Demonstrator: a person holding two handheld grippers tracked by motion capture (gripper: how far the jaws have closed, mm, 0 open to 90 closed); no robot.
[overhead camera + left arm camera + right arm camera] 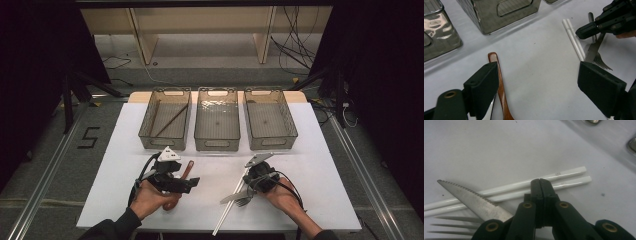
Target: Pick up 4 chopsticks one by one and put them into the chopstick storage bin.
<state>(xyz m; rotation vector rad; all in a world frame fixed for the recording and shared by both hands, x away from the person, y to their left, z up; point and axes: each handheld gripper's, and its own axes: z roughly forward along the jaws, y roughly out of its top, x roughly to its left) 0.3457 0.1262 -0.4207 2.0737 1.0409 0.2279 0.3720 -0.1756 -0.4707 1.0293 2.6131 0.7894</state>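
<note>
My left gripper (192,184) (536,72) is open, its jaws wide apart just above the white table. A brown wooden spoon (187,169) (499,82) lies by its left jaw, the handle running under that jaw. My right gripper (249,185) (584,31) (541,181) is shut with nothing seen between its jaws. Its tip hangs low over two white chopsticks (230,207) (574,40) (524,186). A serrated knife (232,196) (592,51) (474,200) lies across them, partly hidden under the gripper. A metal fork (244,201) (602,62) (451,225) lies beside the knife.
Three clear bins stand in a row at the back of the white table (310,175). The left bin (165,145) holds dark brown chopsticks (172,121). The middle bin (216,144) (506,12) and right bin (272,142) look bare. Floor and cables surround the table.
</note>
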